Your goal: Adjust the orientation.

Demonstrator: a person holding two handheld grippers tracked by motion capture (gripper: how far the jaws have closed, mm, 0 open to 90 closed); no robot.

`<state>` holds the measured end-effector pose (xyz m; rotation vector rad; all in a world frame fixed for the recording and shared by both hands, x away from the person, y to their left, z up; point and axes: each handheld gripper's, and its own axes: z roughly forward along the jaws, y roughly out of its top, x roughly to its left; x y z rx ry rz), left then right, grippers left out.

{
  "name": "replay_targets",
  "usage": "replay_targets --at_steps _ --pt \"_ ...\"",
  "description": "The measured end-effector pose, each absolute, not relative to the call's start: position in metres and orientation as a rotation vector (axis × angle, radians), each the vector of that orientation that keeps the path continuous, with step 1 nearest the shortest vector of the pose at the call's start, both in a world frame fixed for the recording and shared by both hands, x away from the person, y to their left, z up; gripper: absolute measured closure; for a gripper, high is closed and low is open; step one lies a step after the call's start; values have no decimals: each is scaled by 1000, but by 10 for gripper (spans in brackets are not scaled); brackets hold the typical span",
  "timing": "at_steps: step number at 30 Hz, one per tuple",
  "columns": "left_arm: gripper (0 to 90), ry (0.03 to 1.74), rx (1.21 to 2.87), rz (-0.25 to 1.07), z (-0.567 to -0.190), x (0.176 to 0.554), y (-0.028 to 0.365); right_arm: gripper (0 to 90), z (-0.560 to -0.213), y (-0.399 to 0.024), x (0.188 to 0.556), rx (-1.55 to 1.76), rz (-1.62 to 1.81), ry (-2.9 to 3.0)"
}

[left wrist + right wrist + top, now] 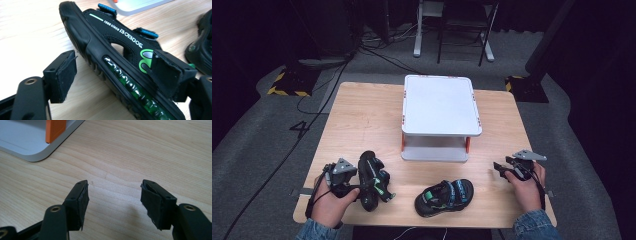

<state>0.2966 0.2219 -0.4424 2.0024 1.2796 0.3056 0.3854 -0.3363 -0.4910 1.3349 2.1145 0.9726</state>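
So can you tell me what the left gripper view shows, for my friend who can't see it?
A black sandal with green beads in its sole lies on its side on a wooden table, between the left gripper's two open black jaws. One jaw's pad rests against its strap and the other stands clear of its sole. Another dark sandal peeks in at the right edge.

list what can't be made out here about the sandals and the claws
- Left claw: in the left gripper view the sandal lies between the jaws; the far pad hides whether it presses the strap.
- Same sandal: in the high view, hand and claw cover its near side.
- Second sandal: cut off by the left gripper view's right edge.
- Right claw: open over bare table.
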Motion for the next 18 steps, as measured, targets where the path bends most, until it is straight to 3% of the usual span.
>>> replay_targets --at_steps 5,6,7,8,9,10,13,18 --pt "168 1329 2080 390 -435 295 239 404 -491 -336 385 1332 971 2117" --pt "169 1364 2183 499 -434 295 247 404 -492 -336 385 1330 971 2119" --pt "178 1364 2183 499 -434 295 247 404 -492 -336 385 1330 971 2119" --pt "265 1380 2329 641 -440 298 255 404 -492 -335 385 1335 963 2122" --pt "324 1380 2329 641 -440 298 255 405 -493 -334 386 1331 963 2125" --pt "316 1435 2207 556 -450 303 264 404 -493 -333 386 1336 964 2125" --pt "333 1454 2142 485 -454 305 274 404 -493 -331 387 1327 961 2131" --pt "322 1448 1994 560 -443 302 278 404 -493 -330 387 1320 951 2138"
